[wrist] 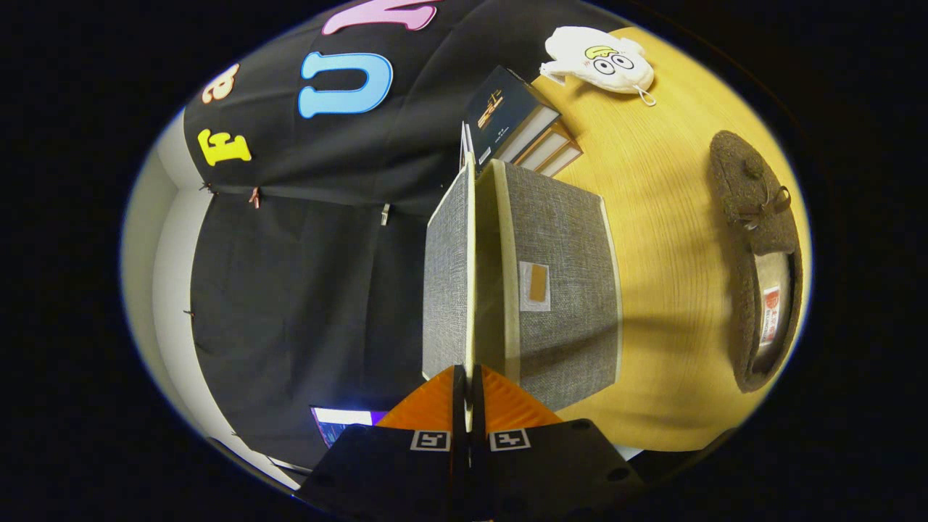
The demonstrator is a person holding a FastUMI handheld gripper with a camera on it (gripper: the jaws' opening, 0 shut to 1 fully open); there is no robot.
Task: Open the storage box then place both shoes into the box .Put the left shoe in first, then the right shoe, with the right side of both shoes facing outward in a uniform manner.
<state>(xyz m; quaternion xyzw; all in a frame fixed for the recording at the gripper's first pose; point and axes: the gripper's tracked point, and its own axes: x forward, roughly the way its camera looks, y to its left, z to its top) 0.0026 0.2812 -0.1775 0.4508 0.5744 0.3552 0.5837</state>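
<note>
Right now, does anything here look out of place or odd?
Nothing looks damaged or spilled. The claw is shut on the grey fabric storage box's lid, lifted open. One brown felt shoe lies on the wooden table.

No words can be read. The shoe (pixel 757 261) has a small label inside, and the book (pixel 500 116) has gold marks, both too tiny.

Staged recording booth, dressed as a home corner: black cloth backdrop (pixel 290 290) clipped over pale wall; light wooden tabletop (pixel 667 217) carrying household items; grey fabric storage box (pixel 565 290); stacked books (pixel 518 127); white plush toy (pixel 598 58); brown felt slipper (pixel 757 254).
</note>
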